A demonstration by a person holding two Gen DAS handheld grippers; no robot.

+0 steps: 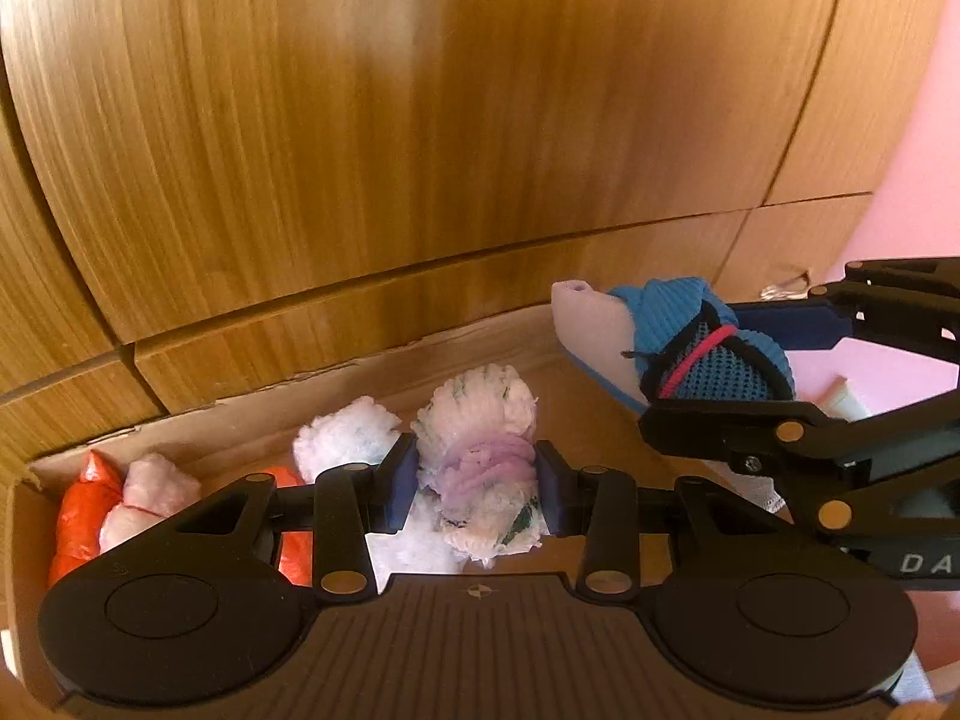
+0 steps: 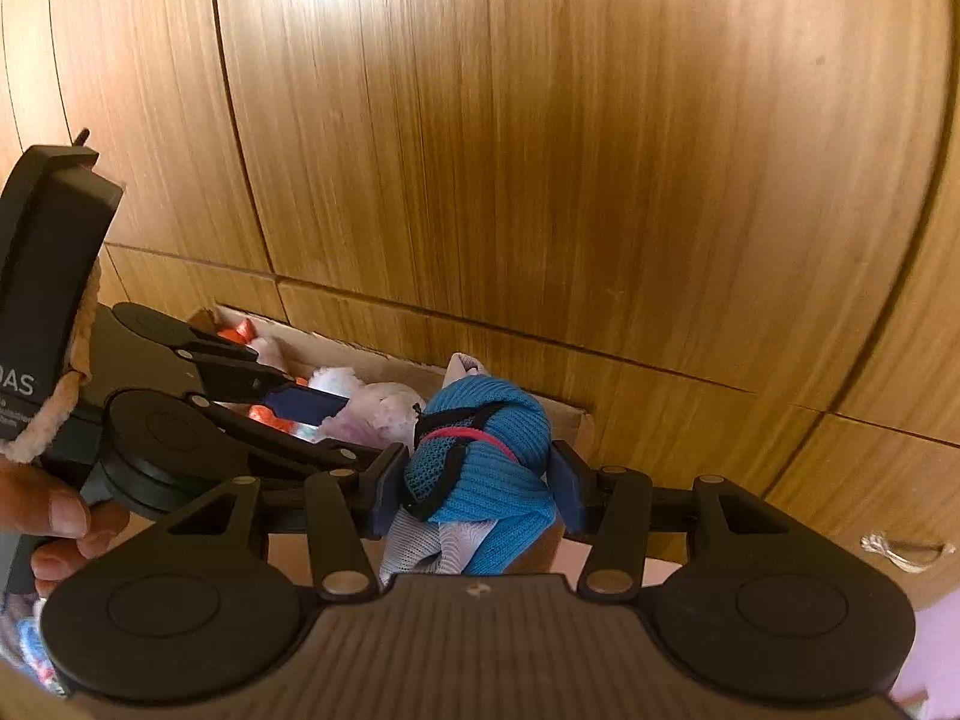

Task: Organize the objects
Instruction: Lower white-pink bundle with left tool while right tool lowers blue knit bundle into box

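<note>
Left gripper [image 1: 475, 474] jaws closed on fluffy white-pink sock bundle [image 1: 480, 450], frame centre, over cardboard box [image 1: 384, 354]. Right gripper [image 2: 475, 480] jaws clamp blue sock bundle [image 2: 480, 450], centre. Risk: grippers collide; loose fabric snags box rim.

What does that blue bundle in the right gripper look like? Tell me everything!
The blue bundle is rolled fabric: bright blue ribbed knit, a darker mesh patch edged in black, and a thin red band around it. Pale lilac cloth sticks out above and below. The right gripper clamps it from both sides, holding it above the cardboard box.
</note>
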